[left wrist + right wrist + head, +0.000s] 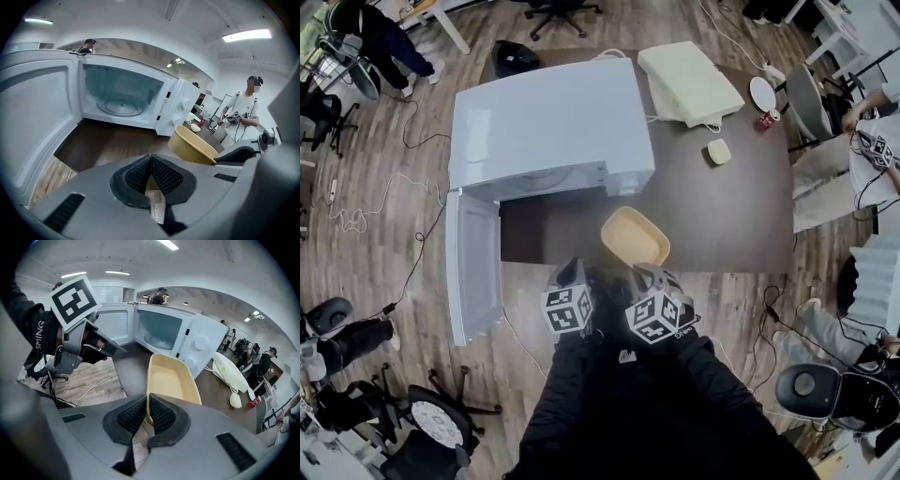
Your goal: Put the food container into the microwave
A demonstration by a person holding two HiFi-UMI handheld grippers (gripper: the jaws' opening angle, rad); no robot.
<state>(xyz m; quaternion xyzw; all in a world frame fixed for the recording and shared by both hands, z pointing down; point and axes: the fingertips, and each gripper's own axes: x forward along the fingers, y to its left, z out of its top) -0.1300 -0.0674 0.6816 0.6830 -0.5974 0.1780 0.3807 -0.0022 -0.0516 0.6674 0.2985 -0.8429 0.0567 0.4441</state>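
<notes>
A pale yellow food container (635, 236) is at the dark table's (731, 216) front edge, right of the white microwave (548, 127). The microwave's door (472, 262) is swung open to the left. In the right gripper view my right gripper (146, 414) is shut on the near rim of the container (171, 378). My left gripper (151, 161) is shut on nothing and points at the open microwave cavity (123, 96) with its glass turntable. In the head view the left gripper (572, 274) sits just left of the right gripper (645, 274).
At the back right of the table lie a cream padded case (689, 82), a small cream object (719, 151), a white plate (762, 93) and a red can (766, 119). Office chairs (811, 389) and cables are on the wood floor. A person (243, 115) stands at the right.
</notes>
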